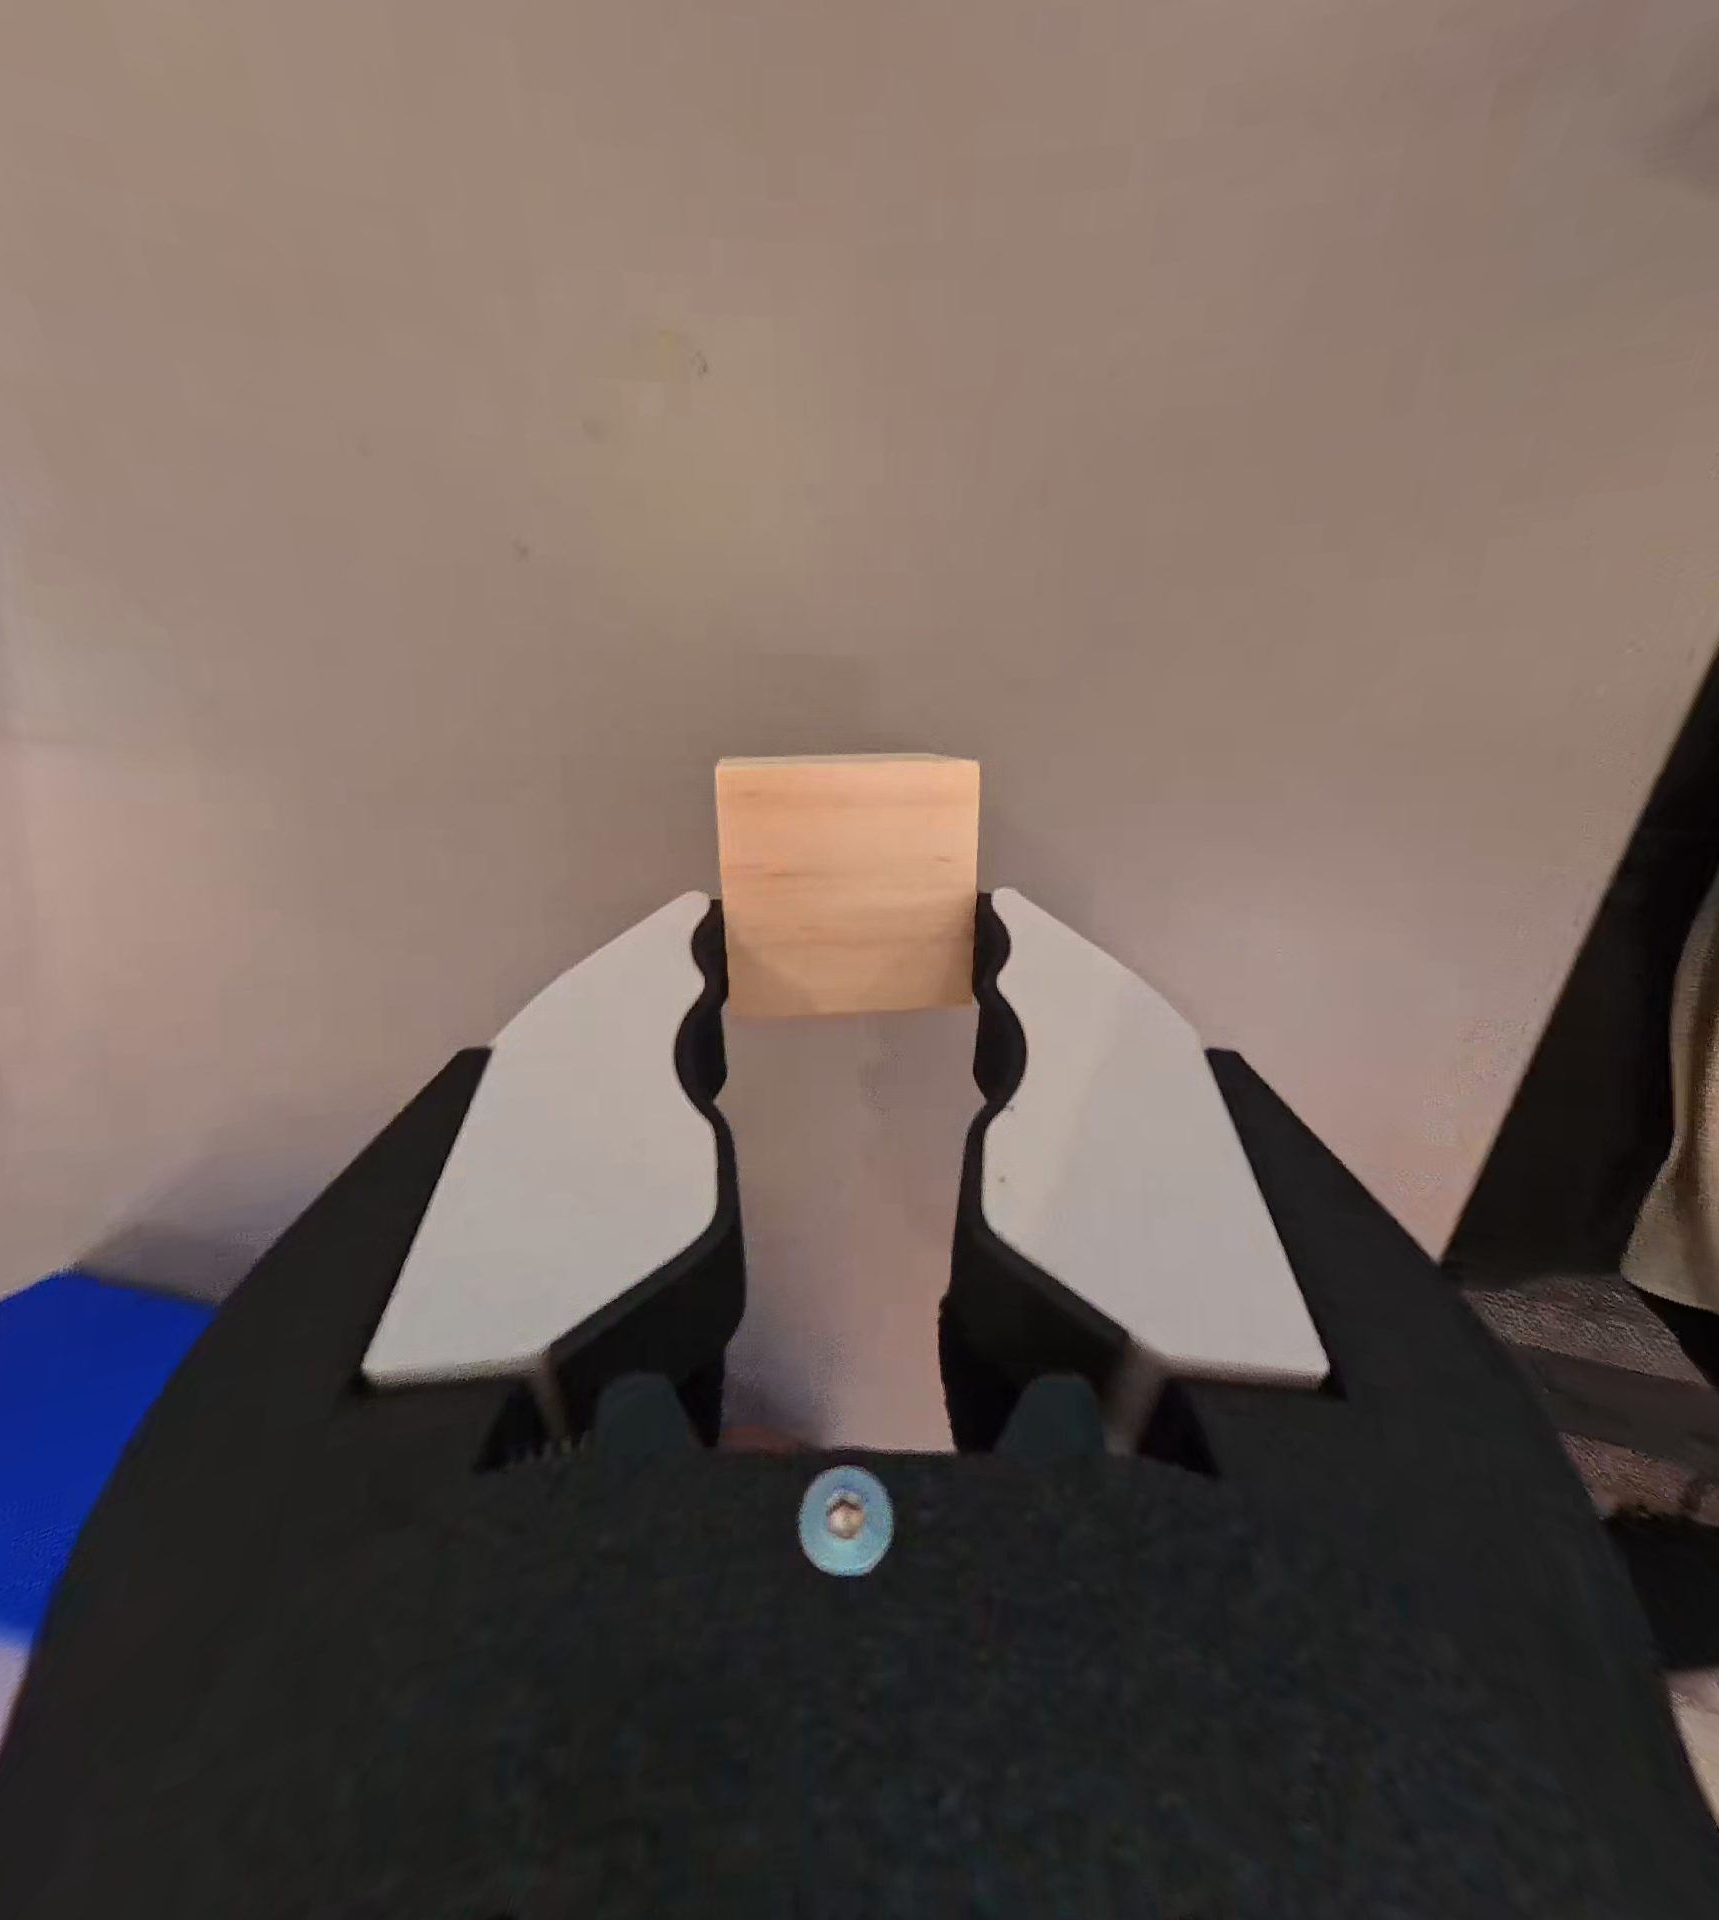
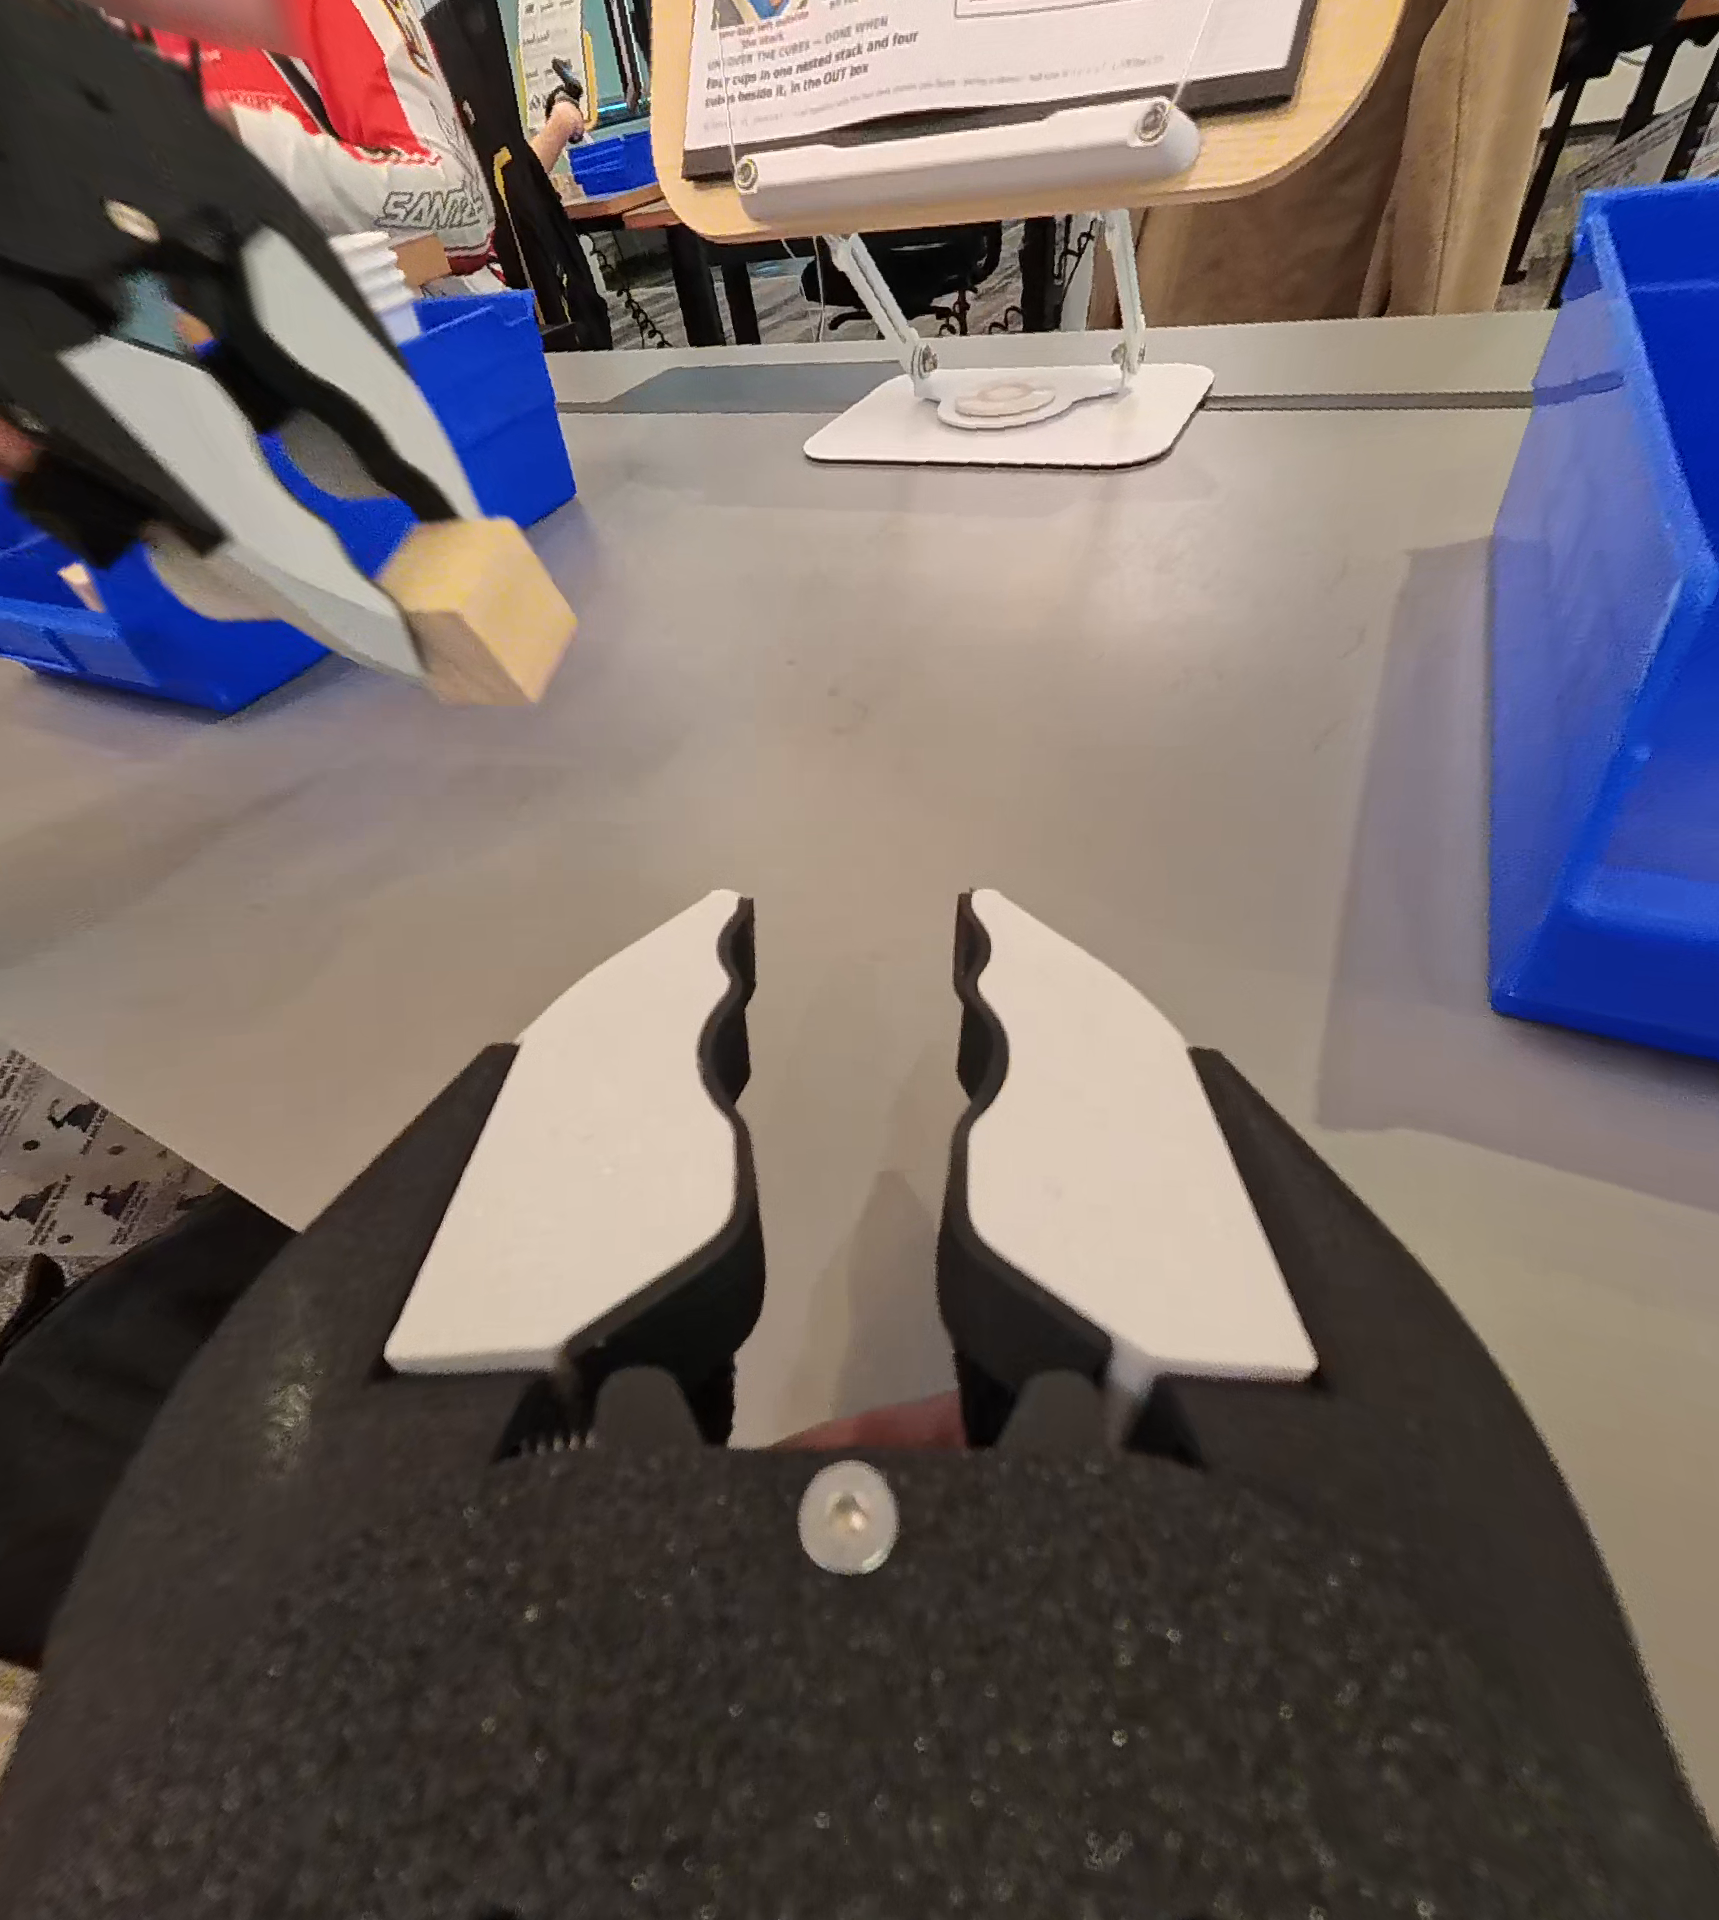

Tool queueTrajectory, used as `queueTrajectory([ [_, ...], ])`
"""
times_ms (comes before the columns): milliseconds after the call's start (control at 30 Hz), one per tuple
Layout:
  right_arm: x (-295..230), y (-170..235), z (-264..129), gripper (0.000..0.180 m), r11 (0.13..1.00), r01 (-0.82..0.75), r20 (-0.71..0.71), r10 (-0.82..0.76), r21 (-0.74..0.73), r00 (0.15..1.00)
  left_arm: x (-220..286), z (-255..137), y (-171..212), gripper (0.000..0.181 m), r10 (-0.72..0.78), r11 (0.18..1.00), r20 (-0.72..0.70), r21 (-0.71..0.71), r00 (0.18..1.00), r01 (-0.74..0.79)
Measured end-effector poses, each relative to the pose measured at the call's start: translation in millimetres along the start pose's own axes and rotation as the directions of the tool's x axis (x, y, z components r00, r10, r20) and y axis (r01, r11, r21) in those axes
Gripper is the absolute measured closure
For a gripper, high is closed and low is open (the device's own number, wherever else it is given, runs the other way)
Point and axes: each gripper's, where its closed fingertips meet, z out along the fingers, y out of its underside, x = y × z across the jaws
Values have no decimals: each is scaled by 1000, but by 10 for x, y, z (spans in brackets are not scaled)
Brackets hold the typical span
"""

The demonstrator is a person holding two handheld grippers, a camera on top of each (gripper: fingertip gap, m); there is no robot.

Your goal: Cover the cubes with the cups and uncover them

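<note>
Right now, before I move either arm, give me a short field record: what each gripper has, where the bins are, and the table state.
left gripper: jaws shut on the pale wooden cube, held above the table
right gripper: jaws open, holding nothing, low over the grey table
blue plastic bin at left: holds a white ribbed cup stack
blue plastic bin at right: visible part looks bare
cubes on table: none visible
</note>
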Motion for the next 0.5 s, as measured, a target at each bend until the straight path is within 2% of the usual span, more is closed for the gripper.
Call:
queueTrajectory([
  [133, -23, -10, 10, 144, 1000, 27, -6, -27, 0, 1000, -135, 294, -81, 136, -41, 999, -135, 13, 990, 43],
  [367, -78, 62, 89, 144, 998, 53, 6, -52, -34, 999, -161, 463, -99, 136, 34, 999, -241, 8, 970, -33],
  [400, -93, 67, 96, 144, 997, 61, 11, -60, -42, 998, -164, 465, -94, 135, 36, 999, -244, 16, 969, -33],
  [467, -145, 46, 99, 141, 995, 72, 32, -70, -63, 997, -264, 435, -73, 119, 2, 999, -186, 32, 982, 4],
  [500, -191, -2, 96, 140, 994, 86, 53, -82, -66, 995, -295, 362, -62, 117, -26, 998, -156, 54, 987, 35],
])
